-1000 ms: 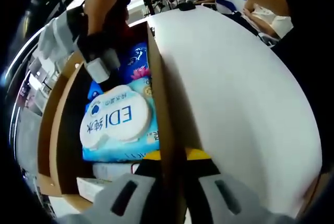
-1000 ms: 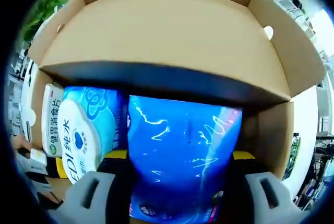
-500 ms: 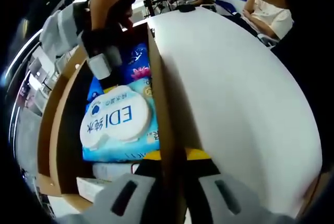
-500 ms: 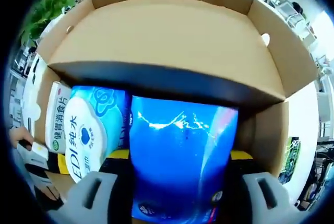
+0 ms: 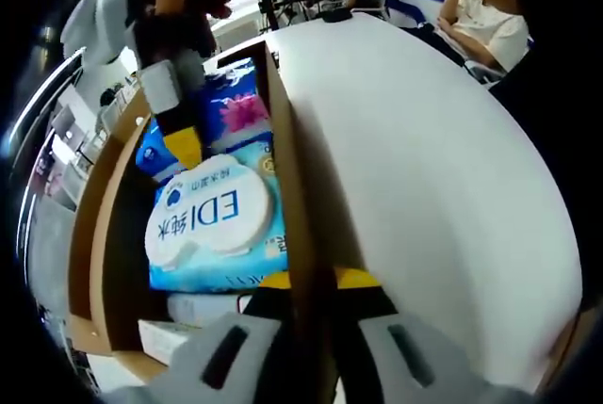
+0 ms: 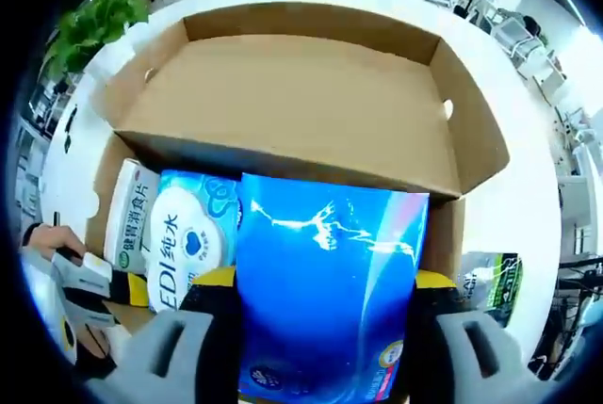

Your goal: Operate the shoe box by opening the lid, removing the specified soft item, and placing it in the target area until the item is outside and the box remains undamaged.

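Since a second ago my right gripper (image 6: 318,366) has risen with the blue pack (image 6: 325,291): in the right gripper view the pack now stands higher against the cardboard box (image 6: 283,93), more of the open lid and the white bench (image 6: 528,187) around it show, and in the left gripper view the right gripper (image 5: 160,84) sits nearer the box's far end with the blue pack (image 5: 231,107) lifted above the other contents.

My right jaws are clamped on the blue pack, one on each side, yellow pads showing at both edges. The pack is glossy, with pink flowers printed on it in the left gripper view, and it hangs above the box interior, not yet clear of the walls as far as I can tell.

My left gripper (image 5: 316,352) has its jaws narrowed on the box's side wall (image 5: 287,187), one inside and one outside.

Still in the box lie the round-lidded wipes pack (image 5: 212,220) marked "EDI" and, beside it, a white pack with green print (image 6: 127,230).

A green-printed packet (image 6: 490,282) lies on the bench just beside the box.
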`<move>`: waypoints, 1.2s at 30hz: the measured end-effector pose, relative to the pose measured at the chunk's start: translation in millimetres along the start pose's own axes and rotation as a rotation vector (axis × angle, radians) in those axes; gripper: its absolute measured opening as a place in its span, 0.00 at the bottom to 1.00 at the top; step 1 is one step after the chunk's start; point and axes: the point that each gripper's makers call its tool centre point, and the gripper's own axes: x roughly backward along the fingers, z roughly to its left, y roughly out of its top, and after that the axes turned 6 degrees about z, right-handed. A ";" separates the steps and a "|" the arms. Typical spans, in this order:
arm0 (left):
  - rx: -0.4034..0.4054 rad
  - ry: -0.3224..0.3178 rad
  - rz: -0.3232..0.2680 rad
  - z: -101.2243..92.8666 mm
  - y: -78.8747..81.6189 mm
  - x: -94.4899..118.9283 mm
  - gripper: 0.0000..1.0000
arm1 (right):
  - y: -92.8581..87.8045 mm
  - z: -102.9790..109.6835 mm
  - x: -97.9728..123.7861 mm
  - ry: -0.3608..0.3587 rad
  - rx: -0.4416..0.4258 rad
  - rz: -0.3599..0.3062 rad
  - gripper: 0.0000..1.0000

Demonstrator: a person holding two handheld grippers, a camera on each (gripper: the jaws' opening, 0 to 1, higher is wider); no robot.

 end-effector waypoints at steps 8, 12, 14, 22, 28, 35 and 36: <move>0.000 0.000 0.000 4.7 -0.2 -1.3 0.07 | -0.7 1.6 3.6 0.000 -0.002 -0.023 0.69; 0.000 -0.002 -0.001 6.2 0.0 -2.2 0.07 | -1.0 2.9 6.9 -0.008 0.004 -0.023 0.69; 0.000 -0.001 -0.002 6.7 -0.2 -2.4 0.07 | -0.8 2.2 8.2 -0.013 0.011 -0.021 0.69; -0.005 -0.001 -0.006 4.0 0.6 -1.7 0.07 | 2.8 1.4 16.2 -0.025 0.023 -0.018 0.69; -0.004 -0.001 -0.009 6.7 1.3 -3.1 0.07 | 10.5 4.3 27.8 0.008 0.036 -0.055 0.68; -0.004 0.000 -0.011 6.1 2.6 -3.0 0.07 | 10.9 8.0 35.0 0.050 0.112 -0.054 0.67; -0.006 0.000 -0.011 5.8 2.8 -3.0 0.07 | 11.2 7.8 36.5 0.059 0.123 -0.048 0.67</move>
